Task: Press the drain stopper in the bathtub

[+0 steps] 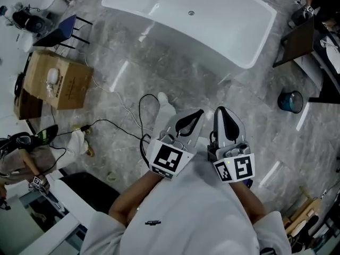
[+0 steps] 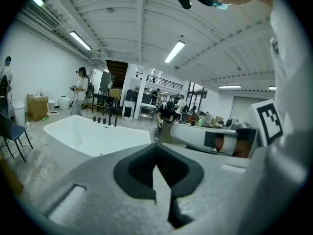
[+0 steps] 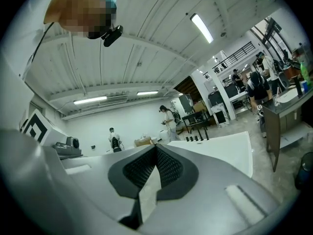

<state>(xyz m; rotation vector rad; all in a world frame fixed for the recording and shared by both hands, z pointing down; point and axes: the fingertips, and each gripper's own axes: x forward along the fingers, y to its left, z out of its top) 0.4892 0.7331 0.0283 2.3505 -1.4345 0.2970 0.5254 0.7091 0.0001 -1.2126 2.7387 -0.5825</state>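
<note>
Well short of the bathtub (image 1: 228, 36).
Left gripper (image 1: 197, 114) and right gripper (image 1: 221, 111) closed, empty, for prodding; far speck perhaps the drain stopper (image 1: 191, 13).

Bright, even indoor light from ceiling tube lights (image 2: 175, 51), pale streaky glare on the polished floor (image 1: 255, 105), the white bathtub (image 1: 223, 31) nearly blown out, shadows faint and soft, head view sharp, both gripper views fisheye-bent with black vignetted corners and a blurred near foreground.
</note>
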